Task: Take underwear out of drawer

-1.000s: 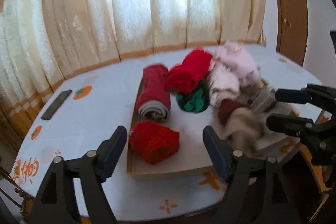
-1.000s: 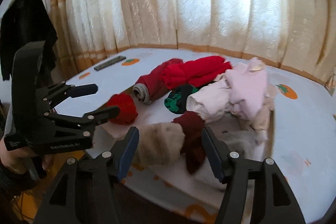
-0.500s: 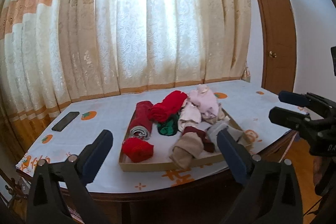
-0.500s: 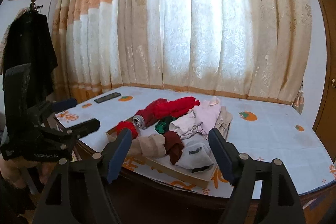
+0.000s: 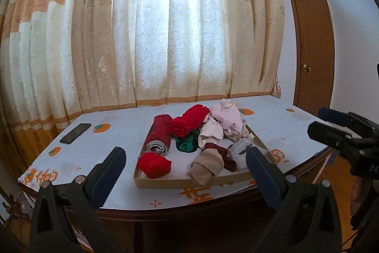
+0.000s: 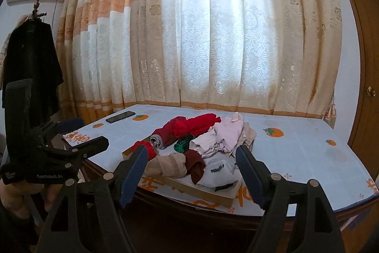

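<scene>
Since one second ago both grippers have drawn back from the drawer [image 5: 193, 182]: then they hung right over the garments, now the whole bench [image 5: 118, 134] shows in each view. The left gripper [image 5: 184, 171] stands with jaws wide, holding nothing; the right gripper [image 6: 190, 166] likewise, jaws wide and empty. The underwear [image 5: 201, 134] lies in the shallow tan drawer on the bench, none lifted out. Counted from the left wrist view: one dark red roll [image 5: 160, 134], one bright red bundle [image 5: 155, 164] at the near left corner, one red roll [image 5: 188, 121], one green piece [image 5: 187, 144], one pale pink piece [image 5: 227, 116], one cream piece [image 5: 210, 132], one beige roll [image 5: 207, 166], one maroon piece [image 5: 225, 154], one grey-white piece [image 5: 239, 149]. One black phone [image 5: 75, 130] lies on the bench's left side, well apart from the drawer. The bench cloth carries orange characters, unreadable. The left gripper's body in the right wrist view bears white lettering, too blurred to read.
</scene>
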`<action>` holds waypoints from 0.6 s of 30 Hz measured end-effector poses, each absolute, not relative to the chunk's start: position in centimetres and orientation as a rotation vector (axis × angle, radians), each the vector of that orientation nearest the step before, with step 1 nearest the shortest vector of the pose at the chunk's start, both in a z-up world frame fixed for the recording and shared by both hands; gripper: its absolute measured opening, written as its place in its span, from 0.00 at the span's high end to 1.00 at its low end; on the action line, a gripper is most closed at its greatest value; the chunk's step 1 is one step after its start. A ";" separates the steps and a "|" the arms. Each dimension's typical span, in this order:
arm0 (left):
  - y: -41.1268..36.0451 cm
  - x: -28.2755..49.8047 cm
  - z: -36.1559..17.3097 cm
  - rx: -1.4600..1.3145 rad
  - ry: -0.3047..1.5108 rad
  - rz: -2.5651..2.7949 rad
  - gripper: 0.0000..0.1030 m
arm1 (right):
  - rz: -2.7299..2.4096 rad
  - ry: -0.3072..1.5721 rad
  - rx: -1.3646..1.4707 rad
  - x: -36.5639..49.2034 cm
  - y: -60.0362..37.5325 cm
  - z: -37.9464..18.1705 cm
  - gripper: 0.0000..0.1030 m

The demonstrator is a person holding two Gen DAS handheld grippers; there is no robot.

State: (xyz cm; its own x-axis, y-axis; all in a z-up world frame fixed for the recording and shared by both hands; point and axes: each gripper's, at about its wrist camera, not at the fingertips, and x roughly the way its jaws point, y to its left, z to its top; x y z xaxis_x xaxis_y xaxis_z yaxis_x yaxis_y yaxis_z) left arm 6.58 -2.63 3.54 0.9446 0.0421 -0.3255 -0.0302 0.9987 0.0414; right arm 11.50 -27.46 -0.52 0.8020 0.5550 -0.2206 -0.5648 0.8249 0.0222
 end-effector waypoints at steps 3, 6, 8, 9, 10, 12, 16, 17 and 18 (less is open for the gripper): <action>-2.8 6.4 3.6 0.035 0.331 0.039 0.00 | 0.607 0.215 -0.037 11.1 -27.6 -0.3 0.24; -2.8 6.2 3.7 0.030 0.333 0.041 0.00 | 0.612 0.207 -0.043 10.7 -27.6 -0.1 0.24; -2.8 6.2 3.8 0.028 0.338 0.045 0.00 | 0.614 0.205 -0.044 10.6 -27.6 -0.1 0.24; -2.9 6.2 3.8 0.026 0.344 0.043 0.00 | 0.617 0.205 -0.044 10.5 -27.6 -0.1 0.24; -2.9 6.2 3.8 0.024 0.349 0.042 0.00 | 0.618 0.204 -0.043 10.5 -27.6 -0.1 0.24; -2.8 6.2 3.8 0.024 0.348 0.044 0.00 | 0.617 0.202 -0.040 10.3 -27.6 0.0 0.24; -3.0 6.0 4.0 0.028 0.343 0.037 0.00 | 0.620 0.193 -0.034 10.0 -27.8 0.1 0.23; -3.2 6.0 4.1 0.031 0.341 0.036 0.00 | 0.621 0.192 -0.033 10.0 -27.8 0.2 0.23; -3.3 6.0 4.1 0.034 0.342 0.033 0.00 | 0.622 0.191 -0.033 9.9 -27.8 0.2 0.23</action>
